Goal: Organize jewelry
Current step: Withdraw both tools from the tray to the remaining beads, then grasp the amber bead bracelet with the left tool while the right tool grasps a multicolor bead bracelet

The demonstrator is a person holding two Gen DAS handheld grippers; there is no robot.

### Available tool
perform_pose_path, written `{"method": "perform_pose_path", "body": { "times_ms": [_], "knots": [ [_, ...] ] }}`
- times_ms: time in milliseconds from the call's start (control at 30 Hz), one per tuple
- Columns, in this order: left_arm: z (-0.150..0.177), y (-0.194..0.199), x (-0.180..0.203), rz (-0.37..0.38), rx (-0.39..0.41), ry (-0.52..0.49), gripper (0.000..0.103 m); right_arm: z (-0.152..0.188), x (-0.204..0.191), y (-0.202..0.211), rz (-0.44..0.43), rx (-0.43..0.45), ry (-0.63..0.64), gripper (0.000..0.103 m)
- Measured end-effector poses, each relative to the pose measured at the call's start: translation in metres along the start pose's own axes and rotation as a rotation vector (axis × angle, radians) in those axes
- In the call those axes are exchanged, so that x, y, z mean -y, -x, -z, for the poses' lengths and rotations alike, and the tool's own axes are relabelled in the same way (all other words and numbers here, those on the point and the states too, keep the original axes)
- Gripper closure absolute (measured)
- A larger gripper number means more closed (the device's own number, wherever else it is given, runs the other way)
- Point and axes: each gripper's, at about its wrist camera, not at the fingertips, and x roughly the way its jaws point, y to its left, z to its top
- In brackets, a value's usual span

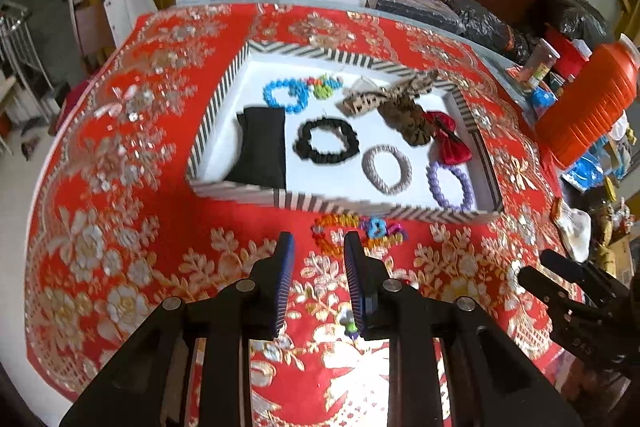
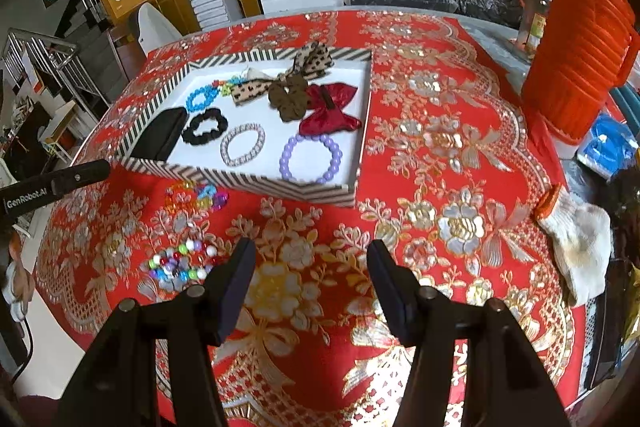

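Hovering low in frame, left gripper (image 1: 318,259) and right gripper (image 2: 311,263) are both released, aimed at 2 bead bracelets (image 2: 196,195) outside the striped tray (image 2: 248,178).

red floral tablecloth (image 2: 440,155), striped tray (image 2: 248,183), two loose bead bracelets (image 2: 180,265), glove (image 2: 580,247)

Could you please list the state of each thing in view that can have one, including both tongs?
left tongs: open, empty, above the cloth
right tongs: open wide, empty
striped tray: lidless, partly filled
purple bead bracelet: in tray, lying flat
black scrunchie: in tray, flat
red bow: in tray
rainbow bracelet: outside tray, on the cloth
mixed bead bracelet: outside tray, on the cloth
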Motion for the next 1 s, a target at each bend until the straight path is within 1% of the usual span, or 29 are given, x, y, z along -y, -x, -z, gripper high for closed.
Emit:
{"method": "perform_pose_path", "body": {
  "times_ms": [167, 300, 433, 533, 600, 633, 767, 833, 867, 900, 1000],
  "knots": [
    [0.014, -0.013, -0.005, 0.030, -0.052, -0.001, 0.080, 0.007, 0.001, -0.008, -0.011, -0.026, 0.001, 0.042],
    [0.019, -0.024, -0.016, 0.054, -0.093, 0.035, 0.080, 0.008, -0.002, -0.015, -0.030, -0.041, 0.001, 0.042],
    [0.014, -0.032, -0.029, 0.082, -0.111, 0.084, 0.079, 0.008, -0.015, -0.024, -0.061, -0.058, 0.030, 0.042],
    [0.010, -0.036, -0.036, 0.081, -0.117, 0.103, 0.079, 0.008, -0.027, -0.035, -0.084, -0.075, 0.063, 0.043],
    [0.007, -0.039, -0.038, 0.077, -0.121, 0.105, 0.079, 0.008, -0.038, -0.046, -0.098, -0.093, 0.092, 0.046],
    [0.006, -0.040, -0.039, 0.074, -0.124, 0.106, 0.079, 0.007, -0.045, -0.051, -0.108, -0.098, 0.111, 0.050],
    [0.001, -0.047, -0.042, 0.080, -0.137, 0.112, 0.079, 0.006, -0.068, -0.070, -0.104, -0.120, 0.187, 0.057],
    [-0.002, -0.052, -0.042, 0.084, -0.146, 0.108, 0.079, 0.005, -0.078, -0.077, -0.101, -0.126, 0.220, 0.064],
    [-0.003, -0.054, -0.042, 0.089, -0.150, 0.105, 0.079, 0.005, -0.081, -0.080, -0.097, -0.125, 0.234, 0.066],
    [-0.005, -0.057, -0.040, 0.094, -0.155, 0.100, 0.079, 0.006, -0.086, -0.081, -0.076, -0.107, 0.268, 0.068],
    [-0.009, -0.065, -0.034, 0.106, -0.167, 0.078, 0.078, 0.008, -0.092, -0.081, -0.044, -0.103, 0.323, 0.078]
  ]
}}
